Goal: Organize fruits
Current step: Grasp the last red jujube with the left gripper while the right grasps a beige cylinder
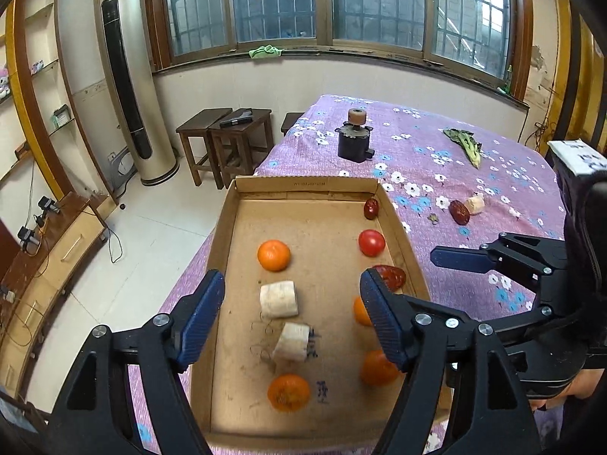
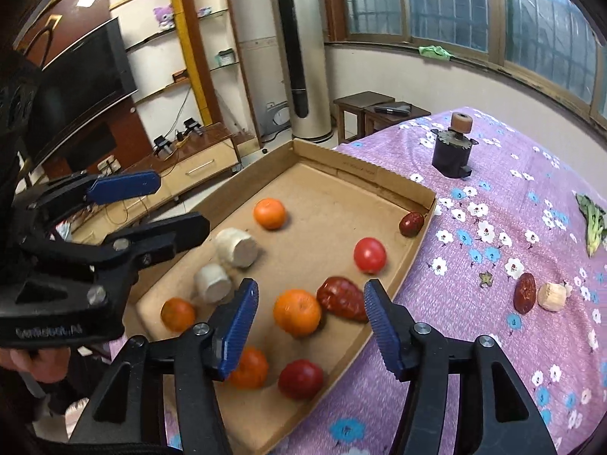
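I hold both grippers over the cardboard tray (image 2: 383,180) with nothing in either. The left gripper (image 1: 292,318) has its fingers spread wide above the two white root chunks (image 1: 278,298), and the right gripper (image 2: 311,322) is likewise released, its fingers apart over an orange (image 2: 297,317) and a big red date (image 2: 341,297).

Most fruit already sits in the tray: oranges, tomatoes (image 2: 370,255), dates. I judge the sorting is nearly done. What remains lies on the purple flowered cloth (image 2: 493,360) at about 3 o'clock from the right gripper: a lone date (image 2: 524,292) touching a pale chunk (image 2: 552,295), well apart from the tray. A leafy green (image 2: 592,227) lies farther off at 2 o'clock.

My next move, I reckon, is to swing the right gripper out to that date and close on it alone, without nudging its neighbour.

For writing: "GenRobot.AI" shows on the left gripper's body in the right view. Ink scribbles on the tray floor (image 1: 322,392) and print on its far wall are unreadable.
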The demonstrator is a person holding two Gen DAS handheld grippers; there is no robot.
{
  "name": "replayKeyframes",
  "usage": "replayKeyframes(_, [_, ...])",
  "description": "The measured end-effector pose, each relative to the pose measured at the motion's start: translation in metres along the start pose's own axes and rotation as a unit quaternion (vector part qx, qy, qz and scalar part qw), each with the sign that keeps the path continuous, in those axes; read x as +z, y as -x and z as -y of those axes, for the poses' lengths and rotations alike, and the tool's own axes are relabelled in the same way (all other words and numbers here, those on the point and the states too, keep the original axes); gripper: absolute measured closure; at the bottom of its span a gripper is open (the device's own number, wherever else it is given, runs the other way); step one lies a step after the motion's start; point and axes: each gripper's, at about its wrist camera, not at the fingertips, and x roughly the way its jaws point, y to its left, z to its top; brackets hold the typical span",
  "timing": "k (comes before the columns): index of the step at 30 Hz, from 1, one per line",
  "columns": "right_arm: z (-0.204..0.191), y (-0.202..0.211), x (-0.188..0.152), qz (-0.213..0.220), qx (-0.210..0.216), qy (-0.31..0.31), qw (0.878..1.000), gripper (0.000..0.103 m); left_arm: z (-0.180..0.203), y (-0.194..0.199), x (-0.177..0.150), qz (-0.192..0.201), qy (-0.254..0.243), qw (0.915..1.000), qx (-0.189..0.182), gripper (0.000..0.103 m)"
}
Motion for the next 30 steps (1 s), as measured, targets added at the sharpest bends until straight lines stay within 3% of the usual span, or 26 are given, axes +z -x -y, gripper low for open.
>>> replayKeyframes(7, [0.017,0.02,-0.024,0.004,-0.017,-0.022,1.0,0.043,0.011,0.009,-0.003,0.001,-0.004,0.9998,-0.019,0.029])
replayKeyframes(14, [0.078,0.04,-0.05,0.008,-0.058,-0.107,0.993,0.043,0.053,0.004,0.006,-0.005,-0.032,0.9976,-0.062,0.029])
replayKeyframes(24, [0.156,0.045,-0.065,0.007,-0.131,-0.179,0.975,0.043,0.125,-0.035,0.033,-0.042,-0.07,0.9903,-0.112,0.029])
replayKeyframes(30, [0.206,0.03,-0.059,-0.001,-0.166,-0.228,0.959,0.058,0.148,-0.072,0.045,-0.075,-0.066,0.9888,-0.111,0.029])
